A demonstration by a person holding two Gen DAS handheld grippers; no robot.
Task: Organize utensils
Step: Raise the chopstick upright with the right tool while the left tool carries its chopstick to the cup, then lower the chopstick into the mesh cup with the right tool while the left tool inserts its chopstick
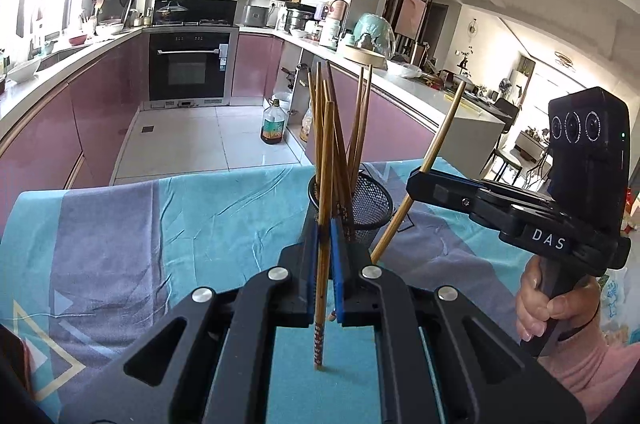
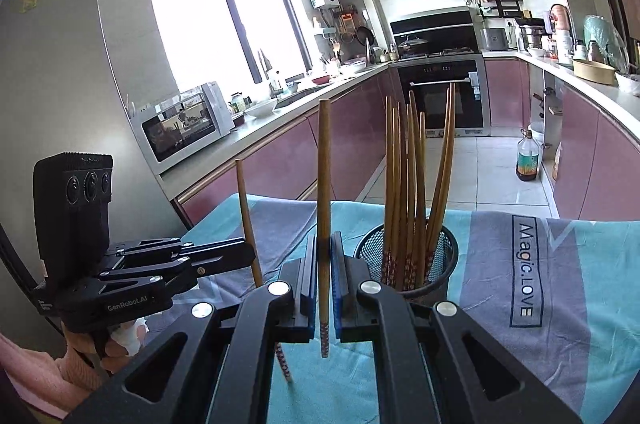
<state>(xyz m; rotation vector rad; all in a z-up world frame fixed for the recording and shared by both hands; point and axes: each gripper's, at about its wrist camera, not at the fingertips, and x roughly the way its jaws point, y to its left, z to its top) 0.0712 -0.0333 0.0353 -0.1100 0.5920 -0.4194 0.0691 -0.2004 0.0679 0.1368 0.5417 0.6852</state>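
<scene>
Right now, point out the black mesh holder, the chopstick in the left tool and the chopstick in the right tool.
Black mesh holder (image 2: 444, 244): right wrist view, rim.
Left tool's wooden chopstick (image 1: 325, 160): left wrist view, upper shaft.
Right tool's wooden chopstick (image 2: 324, 164): right wrist view, upper shaft.

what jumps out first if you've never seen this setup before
Each gripper is shut on a single wooden chopstick held nearly upright above the blue and grey tablecloth: the left gripper and the right gripper. Just beyond them stands a black mesh holder bristling with more chopsticks, with a pink-cabinet kitchen behind.
</scene>
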